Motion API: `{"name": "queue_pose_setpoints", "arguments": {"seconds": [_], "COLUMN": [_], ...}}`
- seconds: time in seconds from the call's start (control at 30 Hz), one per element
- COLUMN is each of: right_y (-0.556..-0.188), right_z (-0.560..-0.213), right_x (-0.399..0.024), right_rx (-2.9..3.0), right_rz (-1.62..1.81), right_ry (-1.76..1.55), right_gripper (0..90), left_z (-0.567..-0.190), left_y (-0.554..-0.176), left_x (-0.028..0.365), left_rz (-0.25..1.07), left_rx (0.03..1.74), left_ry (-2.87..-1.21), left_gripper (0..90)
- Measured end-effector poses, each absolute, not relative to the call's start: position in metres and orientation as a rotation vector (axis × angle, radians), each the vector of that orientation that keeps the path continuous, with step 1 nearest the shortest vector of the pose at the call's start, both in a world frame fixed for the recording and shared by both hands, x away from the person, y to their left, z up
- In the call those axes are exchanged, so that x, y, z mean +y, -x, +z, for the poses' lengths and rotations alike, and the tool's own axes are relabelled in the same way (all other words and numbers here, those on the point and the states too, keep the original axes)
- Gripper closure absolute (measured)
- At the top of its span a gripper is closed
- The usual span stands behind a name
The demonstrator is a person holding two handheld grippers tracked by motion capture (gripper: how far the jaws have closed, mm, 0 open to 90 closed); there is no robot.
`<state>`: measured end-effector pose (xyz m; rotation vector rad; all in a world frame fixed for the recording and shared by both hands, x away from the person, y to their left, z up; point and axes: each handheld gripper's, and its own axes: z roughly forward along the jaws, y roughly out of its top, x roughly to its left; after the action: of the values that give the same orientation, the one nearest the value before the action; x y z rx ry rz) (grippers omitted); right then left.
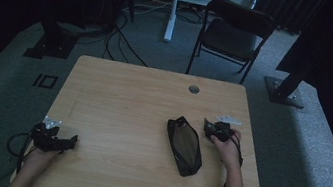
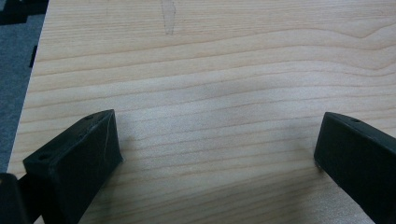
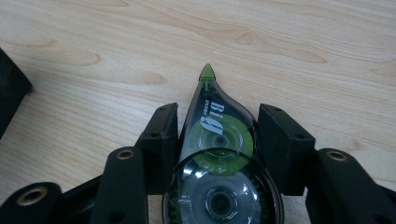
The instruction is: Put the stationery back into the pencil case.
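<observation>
Correction tape dispenser [image 3: 219, 158]: smoky translucent teardrop shell, green reels visible inside, green pointed tip facing away from the camera, white lettering on the body. It sits between the jaws of the right gripper [image 3: 218, 135], which press against both of its flanks — held just above the light wooden table [image 3: 289, 42]. In the high view this gripper [image 1: 214, 130] is at the table's right side, just beside a black zip pouch [image 1: 184, 145] lying flat. The left gripper [image 2: 217, 144] rests near the table's left front edge — jaws spread wide, nothing between them.
</observation>
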<state>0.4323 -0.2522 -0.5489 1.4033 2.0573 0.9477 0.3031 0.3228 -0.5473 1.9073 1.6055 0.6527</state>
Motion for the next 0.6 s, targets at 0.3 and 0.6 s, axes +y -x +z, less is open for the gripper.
{"name": "queue_pose_setpoints", "arguments": {"seconds": [0.3, 0.6], "right_y": [-0.431, -0.425], "right_z": [-0.544, -0.528], "right_x": [-0.250, -0.255], "right_rx": [2.072, 2.050], "right_rz": [0.949, 0.965], "right_ry": [-1.440, -1.442], "right_gripper": [50.3, 50.5], "left_z": [-0.547, -0.547], "left_y": [-0.303, -0.303], "left_x": [0.323, 0.323], "left_rz": [0.653, 0.653], "left_rx": [1.605, 1.605], "left_ry": [-1.907, -1.907], "left_gripper": [0.5, 0.5]}}
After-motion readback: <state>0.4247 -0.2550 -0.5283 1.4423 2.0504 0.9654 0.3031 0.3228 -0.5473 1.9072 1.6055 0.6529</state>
